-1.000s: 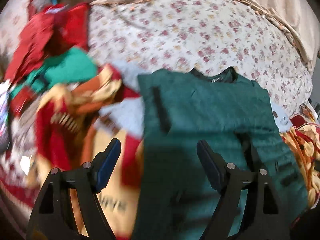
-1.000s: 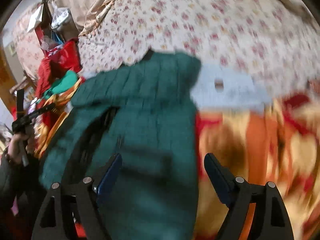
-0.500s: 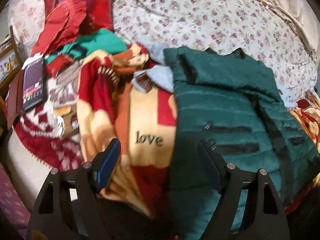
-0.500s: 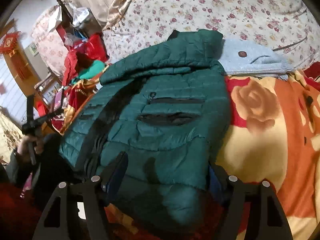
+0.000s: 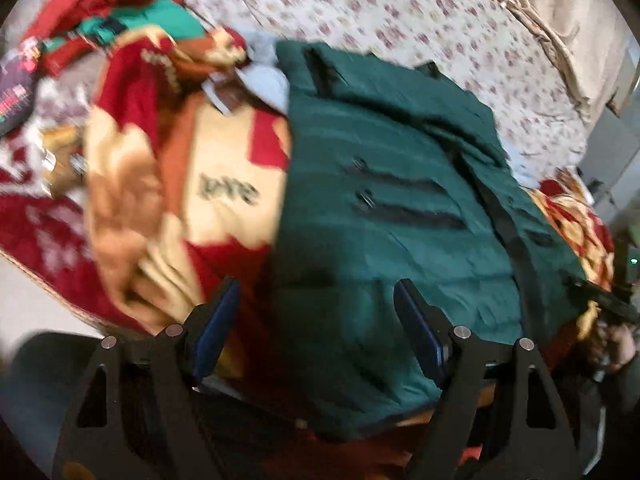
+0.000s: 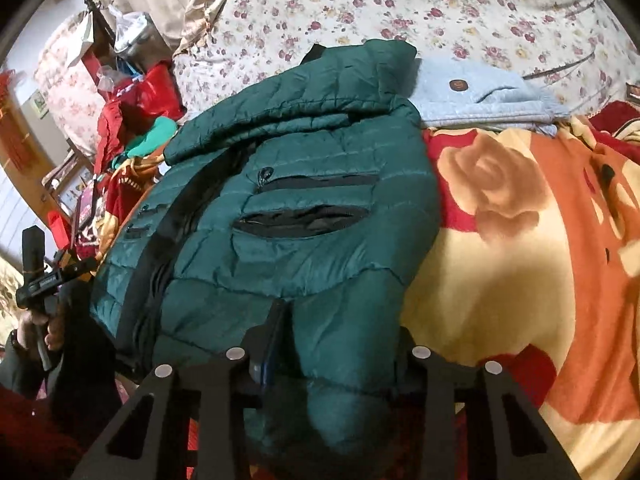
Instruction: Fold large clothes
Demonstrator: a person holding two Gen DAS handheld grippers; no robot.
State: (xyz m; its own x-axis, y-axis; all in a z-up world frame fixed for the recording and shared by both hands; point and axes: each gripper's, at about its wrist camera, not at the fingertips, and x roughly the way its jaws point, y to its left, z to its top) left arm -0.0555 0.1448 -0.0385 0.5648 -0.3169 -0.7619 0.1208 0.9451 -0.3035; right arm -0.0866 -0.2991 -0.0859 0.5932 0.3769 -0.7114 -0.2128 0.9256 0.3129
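- Floral bedsheet (image 6: 400, 4) at far side; green puffer jacket (image 6: 304, 208) lies on the rose-print blanket (image 6: 500, 272).
- Our right gripper (image 6: 338, 340) has just been closing; it now pinches the jacket's near hem, so we judge a fold can start.
- Our left gripper (image 5: 316, 320) stands unclenched over the near left hem, gripping nothing.
- Clothes heap crowds left; sheet beyond is bare.

Black gripper frames (image 5: 316, 332), blue pads (image 5: 216, 328), silver screws; dark sleeve (image 6: 24, 364) at wrist
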